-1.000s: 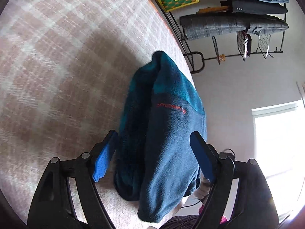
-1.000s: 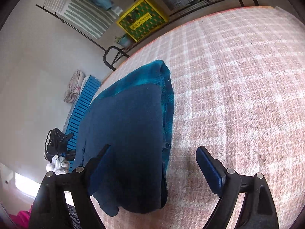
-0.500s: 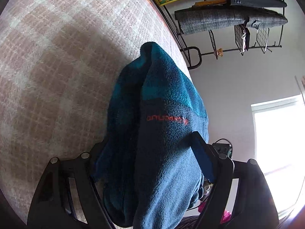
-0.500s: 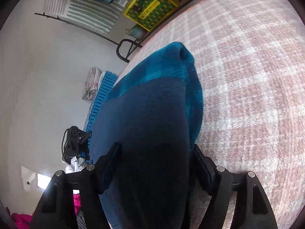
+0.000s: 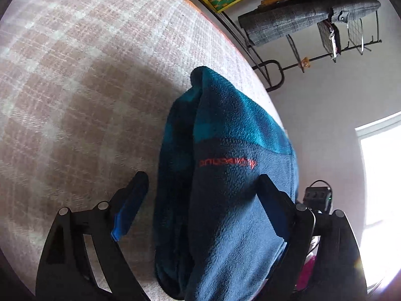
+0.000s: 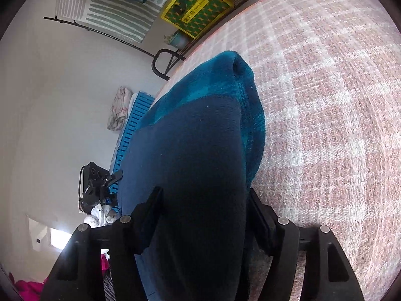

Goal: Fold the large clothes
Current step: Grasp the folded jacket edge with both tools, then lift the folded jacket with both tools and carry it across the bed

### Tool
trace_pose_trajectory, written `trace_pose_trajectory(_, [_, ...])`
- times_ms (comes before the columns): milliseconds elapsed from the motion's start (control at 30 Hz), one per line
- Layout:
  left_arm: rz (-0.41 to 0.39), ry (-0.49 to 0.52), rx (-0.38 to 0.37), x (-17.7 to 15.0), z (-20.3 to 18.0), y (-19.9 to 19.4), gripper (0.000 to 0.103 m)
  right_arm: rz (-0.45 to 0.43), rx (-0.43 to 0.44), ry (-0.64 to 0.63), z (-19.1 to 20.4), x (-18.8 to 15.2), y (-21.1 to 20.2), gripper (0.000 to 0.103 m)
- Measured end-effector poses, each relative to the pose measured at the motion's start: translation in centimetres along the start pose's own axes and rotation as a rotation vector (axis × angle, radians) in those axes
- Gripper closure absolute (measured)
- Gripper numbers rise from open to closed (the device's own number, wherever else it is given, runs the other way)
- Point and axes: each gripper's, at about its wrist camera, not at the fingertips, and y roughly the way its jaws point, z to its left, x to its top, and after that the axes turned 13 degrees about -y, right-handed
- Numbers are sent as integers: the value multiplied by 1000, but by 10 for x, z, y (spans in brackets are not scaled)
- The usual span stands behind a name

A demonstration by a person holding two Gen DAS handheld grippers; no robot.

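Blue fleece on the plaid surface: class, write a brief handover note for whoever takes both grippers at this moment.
Left gripper: open. Its jaws have just been opening, the blue fleece lies between them, and one pad is clear of it.
Right gripper: its jaws have just been closing and now press on the fleece.
Fleece: bunched lengthwise near the edge of the plaid surface.
Done: appears folded into a narrow bundle.
Left: probably fold it across once more and flatten it.

Red embroidered logo on the blue fleece [image 5: 225, 175], upside down and illegible, yellow box [image 6: 194, 7] label unreadable
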Motion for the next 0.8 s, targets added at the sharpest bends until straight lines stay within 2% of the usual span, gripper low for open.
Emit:
trace_pose_trajectory(33, [1,-22,-25,2,2,2,22,-1,-2,1,1,0,0,35])
trace_pose_trajectory(67, [18,-42,-43,2,4,5,37,-2,-4,1,1,-1,0,35])
trace_pose_trajectory(133, [11,-69,-58,0,5,8,44,1,-17,-3,4,-2,-1,40])
trace_pose_trajectory(200, [-6,-35,-34,-3,-3,7,53,2,-30,-8,7,-2,-2,50])
trace_pose_trajectory(267, [-42,41,7,-9,-19,0,62,-2,-54,-29,15,-1,-6,61])
trace_pose_trajectory(333, [-70,99,39,-14,-32,-4,67,-7,-102,-72,31,2,-8,67])
trace_pose_trajectory(567, [-158,267,144,-45,-69,-17,72,6,-300,-243,89,7,-19,74])
trace_pose_trajectory(800, [-249,432,186,-81,-103,-43,73,-28,-417,-401,153,8,-32,76])
